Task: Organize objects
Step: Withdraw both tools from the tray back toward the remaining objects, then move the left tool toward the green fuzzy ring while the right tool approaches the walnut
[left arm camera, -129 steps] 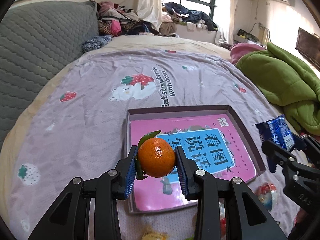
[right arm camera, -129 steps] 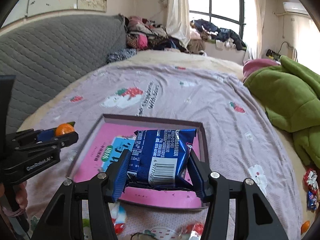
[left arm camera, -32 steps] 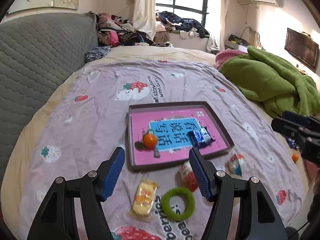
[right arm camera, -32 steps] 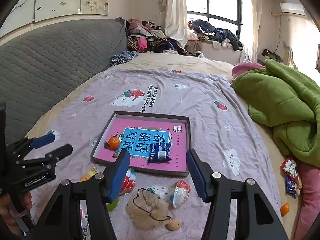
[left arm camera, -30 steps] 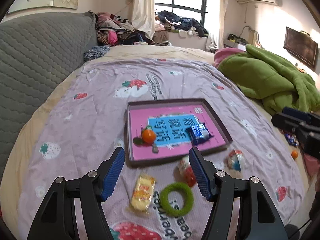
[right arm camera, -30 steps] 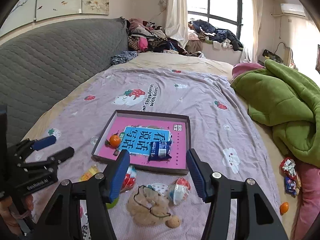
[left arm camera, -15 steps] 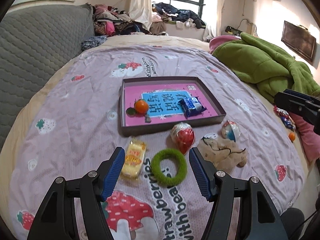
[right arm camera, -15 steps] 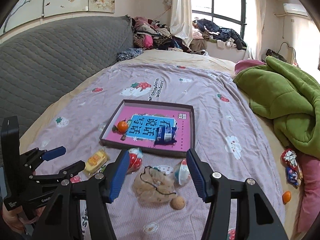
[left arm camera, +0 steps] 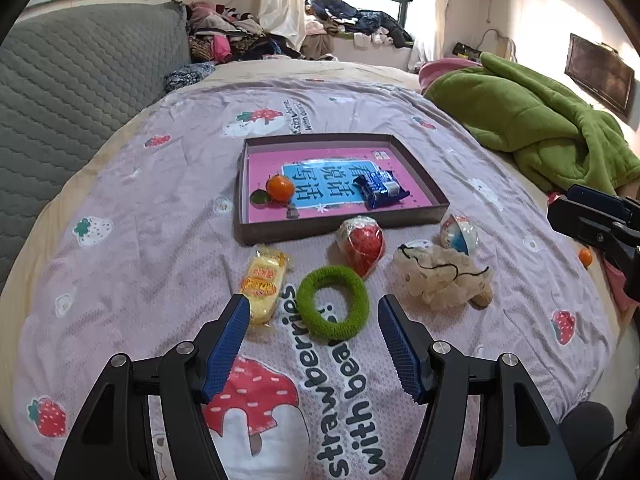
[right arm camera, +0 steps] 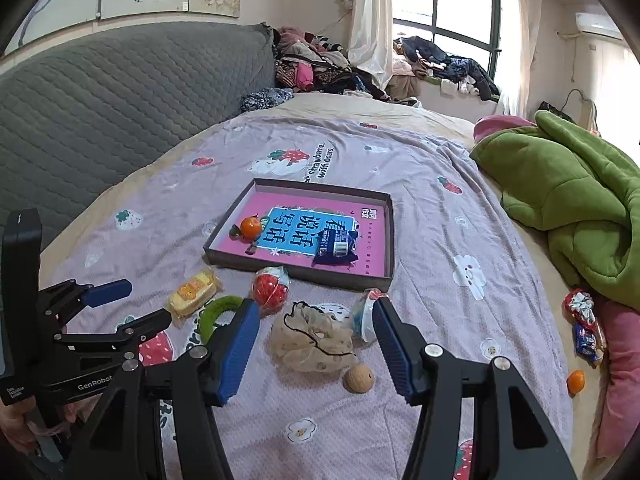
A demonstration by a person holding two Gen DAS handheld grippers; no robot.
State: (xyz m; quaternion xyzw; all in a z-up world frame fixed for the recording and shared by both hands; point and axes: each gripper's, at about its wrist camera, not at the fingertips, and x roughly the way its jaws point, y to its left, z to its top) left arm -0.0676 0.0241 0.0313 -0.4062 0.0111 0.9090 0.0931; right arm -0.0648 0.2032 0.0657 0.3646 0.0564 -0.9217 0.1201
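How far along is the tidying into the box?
Done: the orange and blue snack packet lie in the box. In hand: nothing; the left gripper and right gripper are open. Left: yellow snack, green ring, red capsule, beige scrunchie, blue capsule.

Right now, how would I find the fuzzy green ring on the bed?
Find the shallow box with the pink bottom on the purple bedspread. Just in front of it, between a yellow snack packet and a beige scrunchie, lies the green ring, the only thing with a hole.

"strawberries with bears" on bedspread (left arm camera: 120,184)
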